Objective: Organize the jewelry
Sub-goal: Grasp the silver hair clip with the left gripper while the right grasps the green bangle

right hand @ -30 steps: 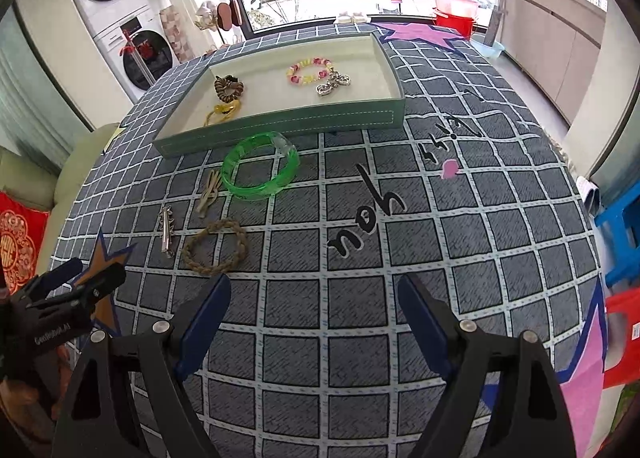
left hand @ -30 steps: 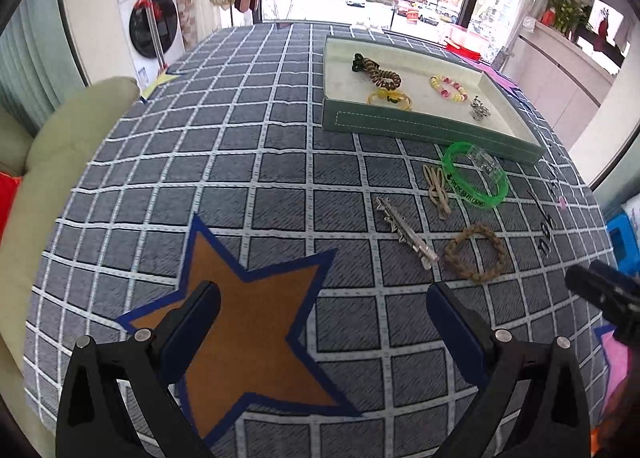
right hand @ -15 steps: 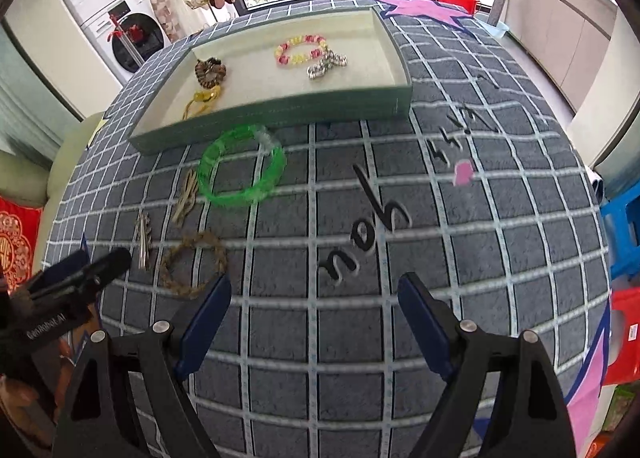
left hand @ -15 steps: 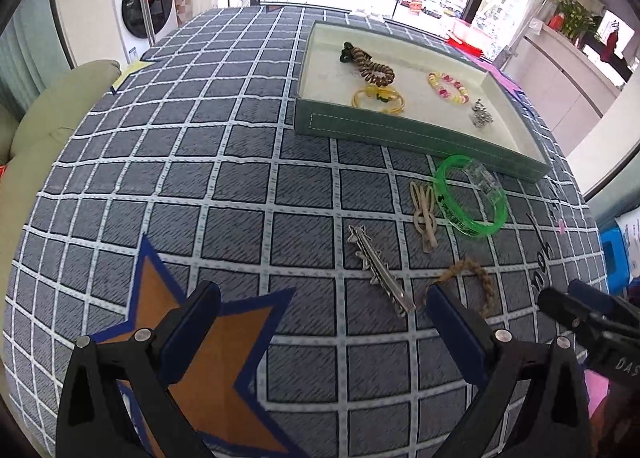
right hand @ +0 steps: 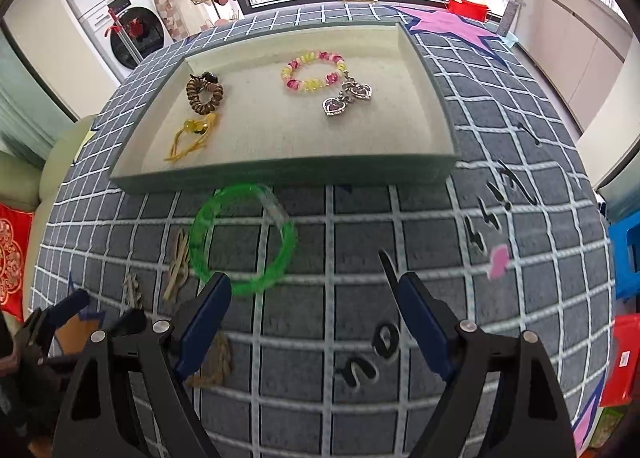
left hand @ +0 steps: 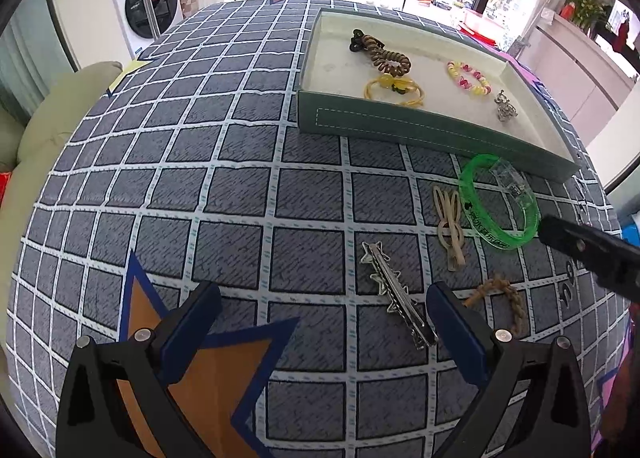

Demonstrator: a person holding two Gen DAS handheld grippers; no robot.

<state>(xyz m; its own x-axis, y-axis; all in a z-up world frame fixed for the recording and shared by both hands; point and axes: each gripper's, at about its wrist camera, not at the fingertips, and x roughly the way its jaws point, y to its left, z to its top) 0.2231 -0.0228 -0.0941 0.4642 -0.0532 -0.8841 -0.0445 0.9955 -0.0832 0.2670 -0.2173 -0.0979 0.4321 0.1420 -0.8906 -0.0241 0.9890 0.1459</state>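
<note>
A green tray holds a brown coil tie, a yellow tie, a pink-yellow bead bracelet and heart charms. On the cloth in front lie a green bangle, a beige clip, a silver star hair clip and a braided rope ring. My left gripper is open, the silver clip just inside its right finger. My right gripper is open, its left finger at the bangle's near edge.
The round table has a grey checked cloth with an orange star patch under the left gripper and a purple star behind the tray. A washing machine and a sofa stand at the left.
Both grippers have moved forward and lower toward the loose jewelry. The silver clip now lies by the left gripper's right finger; the bangle is at the right gripper's left finger.
</note>
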